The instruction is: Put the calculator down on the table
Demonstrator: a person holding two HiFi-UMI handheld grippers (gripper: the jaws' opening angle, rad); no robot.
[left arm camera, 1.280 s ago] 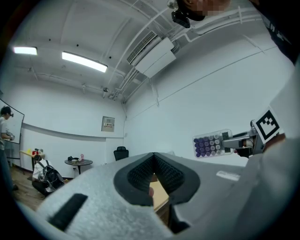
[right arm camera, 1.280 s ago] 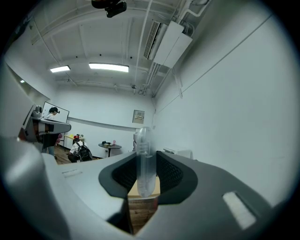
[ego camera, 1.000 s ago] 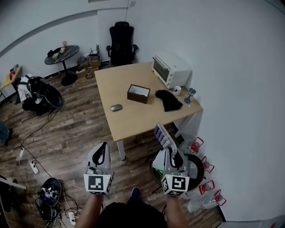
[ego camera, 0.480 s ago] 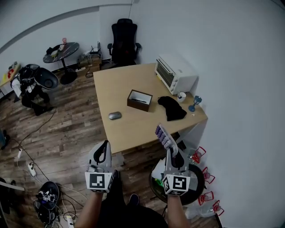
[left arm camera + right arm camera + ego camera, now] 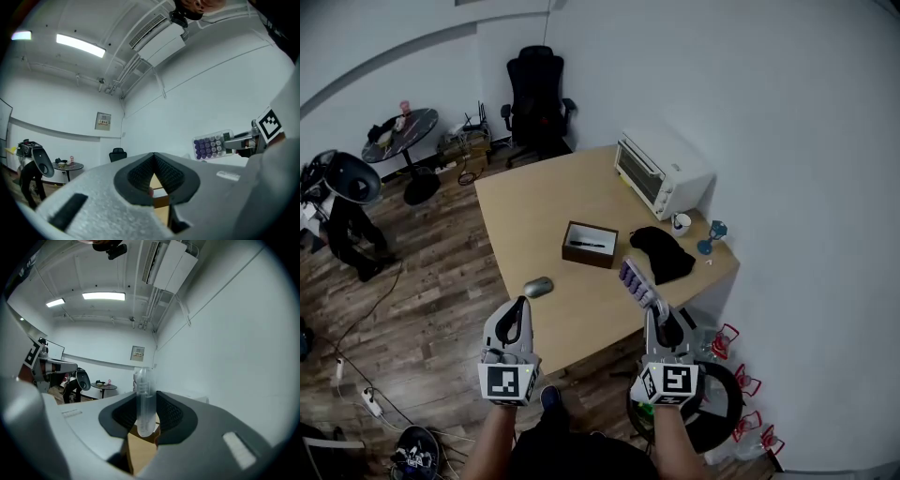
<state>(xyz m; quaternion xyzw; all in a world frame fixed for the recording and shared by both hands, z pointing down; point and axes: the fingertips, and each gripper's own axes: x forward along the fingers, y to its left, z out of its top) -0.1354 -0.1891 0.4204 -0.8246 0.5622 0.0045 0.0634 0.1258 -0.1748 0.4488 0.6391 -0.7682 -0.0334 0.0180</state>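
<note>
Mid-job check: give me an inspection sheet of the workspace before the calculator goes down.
Surface: light wooden table, much of it bare.
Job's things: clear calculator with purple keys, held edge-on in the air, not yet down.
Clutter: white toaster oven, brown open box, grey mouse, black cloth, white cup.
Grippers: right hand-held gripper shut on the calculator; left hand-held gripper shut, empty.
Cables: white power strip and loose cords on the wood floor.
Surroundings: black office chair, round black side table, white wall at the right.
</note>
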